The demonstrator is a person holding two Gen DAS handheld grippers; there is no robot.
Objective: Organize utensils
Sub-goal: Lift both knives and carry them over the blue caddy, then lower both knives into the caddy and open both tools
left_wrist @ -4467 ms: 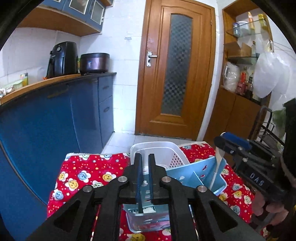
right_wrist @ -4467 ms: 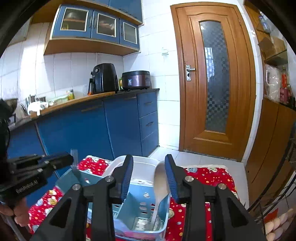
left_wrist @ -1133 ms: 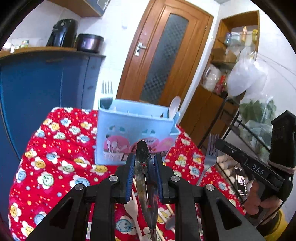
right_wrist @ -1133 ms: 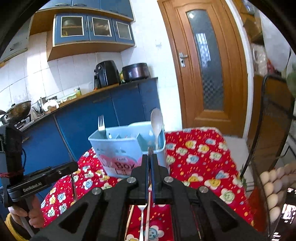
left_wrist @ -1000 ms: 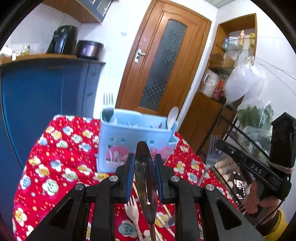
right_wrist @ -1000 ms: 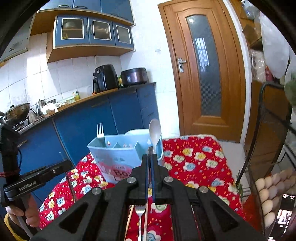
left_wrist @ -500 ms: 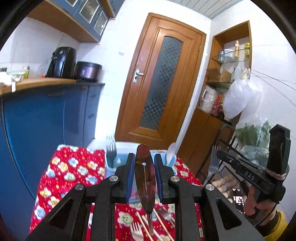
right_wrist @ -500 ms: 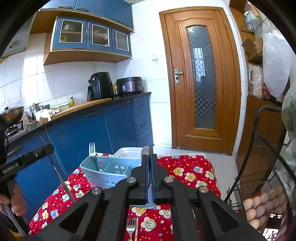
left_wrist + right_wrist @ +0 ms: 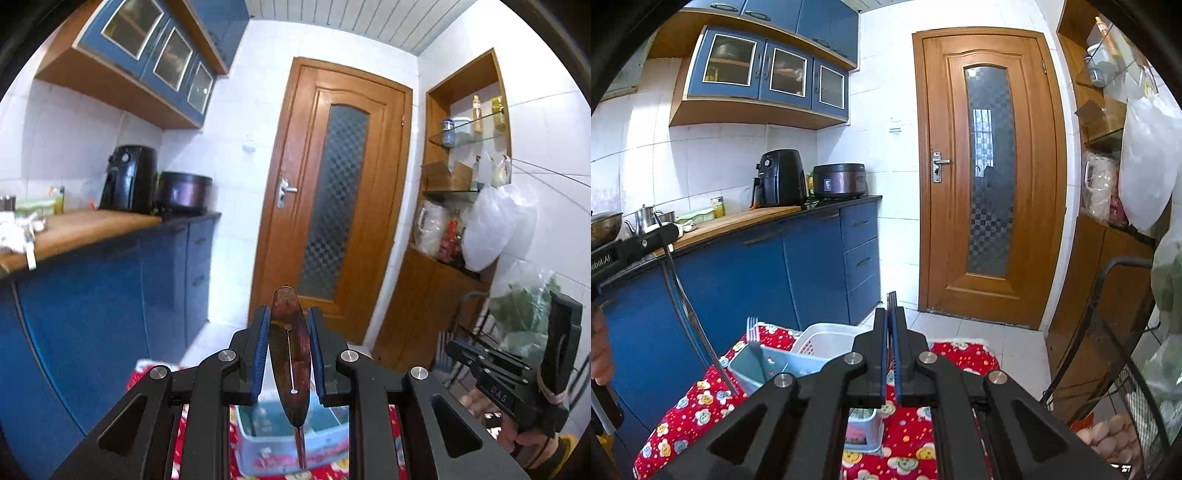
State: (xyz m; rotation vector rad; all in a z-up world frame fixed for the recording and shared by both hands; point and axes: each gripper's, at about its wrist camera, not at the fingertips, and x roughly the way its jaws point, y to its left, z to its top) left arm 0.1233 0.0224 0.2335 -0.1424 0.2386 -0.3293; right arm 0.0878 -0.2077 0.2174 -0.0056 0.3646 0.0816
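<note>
My left gripper (image 9: 287,334) is shut on a steel spoon (image 9: 289,354), bowl end up, its handle hanging down above the light-blue utensil caddy (image 9: 291,439). In the right wrist view the left gripper (image 9: 663,236) shows at far left, the spoon handle (image 9: 690,325) slanting down toward the caddy (image 9: 783,363). My right gripper (image 9: 891,332) is shut on a fork (image 9: 892,297), its tines sticking up past the fingertips. Another fork (image 9: 752,328) stands in the caddy's left end. The right gripper also shows in the left wrist view (image 9: 458,349).
The caddy sits on a red flowered cloth (image 9: 701,406) over a small table. A white basket (image 9: 827,338) stands behind the caddy. Blue cabinets (image 9: 768,280) run along the left. A wire rack (image 9: 1123,369) with eggs stands at right. A wooden door (image 9: 990,177) is ahead.
Both grippers have risen with their utensils, so the caddy now lies low under them. The left gripper's spoon now hangs over the caddy.
</note>
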